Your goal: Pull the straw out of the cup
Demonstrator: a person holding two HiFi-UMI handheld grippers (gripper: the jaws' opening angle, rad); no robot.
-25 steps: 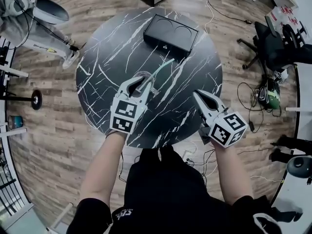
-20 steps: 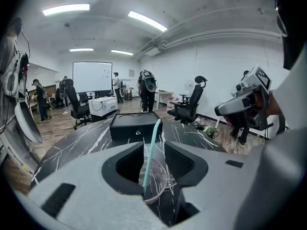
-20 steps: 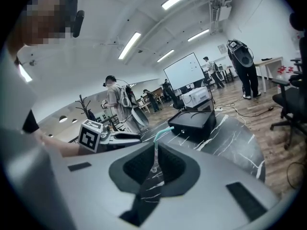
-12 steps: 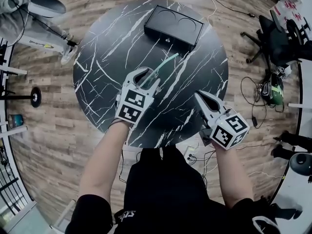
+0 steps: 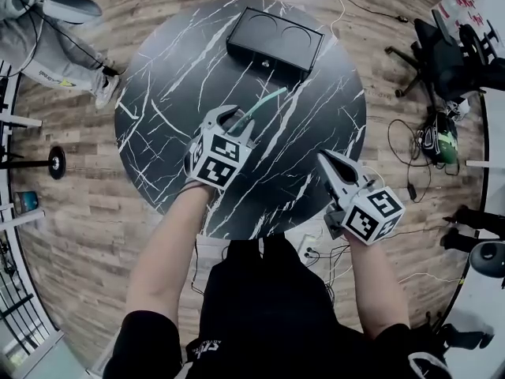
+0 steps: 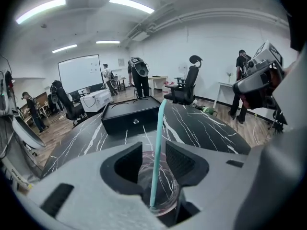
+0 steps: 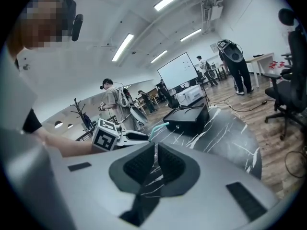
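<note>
A clear cup [image 5: 233, 121] [image 6: 165, 195] stands on the black marble table [image 5: 173, 77] with a teal straw [image 5: 265, 104] [image 6: 157, 143] leaning out of it towards the far right. My left gripper [image 5: 235, 118] [image 6: 153, 148] is lowered round the cup. Its jaws have just been closing, and the cup's wall meets both fingers. The straw rises free between them. My right gripper [image 5: 327, 156] [image 7: 154, 150] hovers at the table's near right edge, its pads together on nothing. The right gripper view also shows the left gripper [image 7: 136, 137] and the straw [image 7: 160, 125].
A black box [image 5: 274, 39] [image 6: 132, 116] [image 7: 189, 119] with two round recesses lies at the table's far side. An office chair [image 5: 446, 61] and cables [image 5: 410, 164] are on the floor to the right. Several people stand farther back in the room.
My left gripper came down from above the cup, opened wider, and now has its jaws round it. The right gripper sank slightly and stays shut.
</note>
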